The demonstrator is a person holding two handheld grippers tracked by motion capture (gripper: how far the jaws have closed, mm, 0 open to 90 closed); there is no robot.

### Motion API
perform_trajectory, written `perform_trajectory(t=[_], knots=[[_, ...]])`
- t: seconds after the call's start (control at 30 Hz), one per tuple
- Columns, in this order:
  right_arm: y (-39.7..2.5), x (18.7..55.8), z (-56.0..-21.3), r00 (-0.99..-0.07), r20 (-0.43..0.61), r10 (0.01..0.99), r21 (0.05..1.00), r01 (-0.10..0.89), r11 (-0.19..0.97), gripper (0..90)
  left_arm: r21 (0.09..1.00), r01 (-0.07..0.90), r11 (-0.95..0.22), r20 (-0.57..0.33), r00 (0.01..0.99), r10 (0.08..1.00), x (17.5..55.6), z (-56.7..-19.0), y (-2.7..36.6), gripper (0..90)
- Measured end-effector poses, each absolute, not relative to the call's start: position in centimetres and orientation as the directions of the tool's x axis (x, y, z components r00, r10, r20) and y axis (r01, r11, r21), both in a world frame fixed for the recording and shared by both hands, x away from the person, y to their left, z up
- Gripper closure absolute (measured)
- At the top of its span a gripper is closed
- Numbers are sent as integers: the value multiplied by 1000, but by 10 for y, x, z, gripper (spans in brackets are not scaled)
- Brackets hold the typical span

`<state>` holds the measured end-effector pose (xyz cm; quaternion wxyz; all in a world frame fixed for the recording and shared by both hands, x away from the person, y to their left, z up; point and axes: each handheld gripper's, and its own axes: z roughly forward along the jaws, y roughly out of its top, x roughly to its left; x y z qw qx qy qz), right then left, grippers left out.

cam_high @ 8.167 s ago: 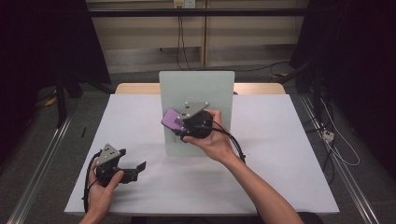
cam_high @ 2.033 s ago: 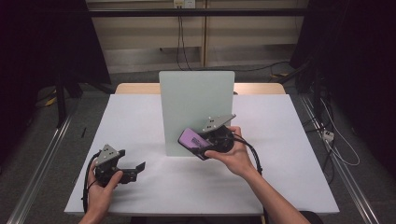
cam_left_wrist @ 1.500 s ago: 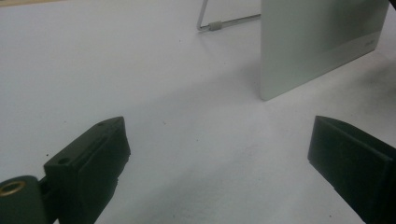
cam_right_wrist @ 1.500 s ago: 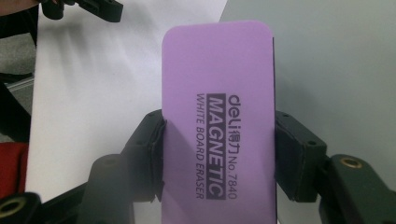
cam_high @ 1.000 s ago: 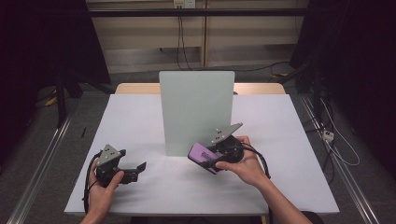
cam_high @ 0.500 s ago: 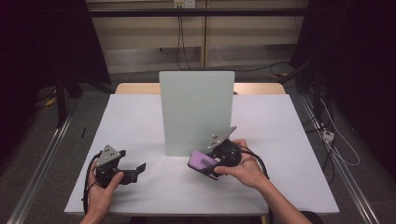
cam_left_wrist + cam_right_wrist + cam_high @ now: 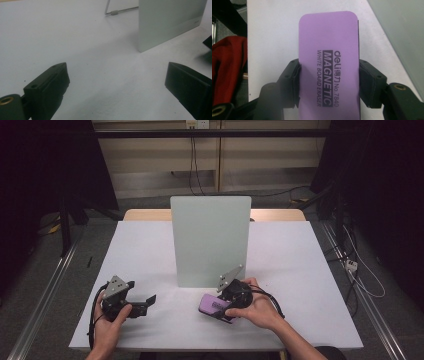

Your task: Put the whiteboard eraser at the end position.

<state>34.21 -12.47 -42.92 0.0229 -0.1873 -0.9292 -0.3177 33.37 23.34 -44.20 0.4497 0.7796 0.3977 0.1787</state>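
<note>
We've got the right gripper clamped on the eraser, jaws pressing both long sides, down low near the front edge of the desk, just in front of the board. The left gripper sits near the desk's front left corner with its jaws wide apart and nothing between them.

Hand-held gripper: its two black jaws press the long sides of the eraser.
Eraser: purple, printed "MAGNETIC WHITE BOARD ERASER".
Table: white, beneath the eraser.
Board: pale grey, upper right.
Red cloth: left edge.
</note>
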Motion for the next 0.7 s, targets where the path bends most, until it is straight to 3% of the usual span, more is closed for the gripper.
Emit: perform_trajectory(t=[0.7], knots=[[-116,341,-441,-929,156,335,569,362,739,415,843,464,-272,-86,616,783,334,-443,233,50]])
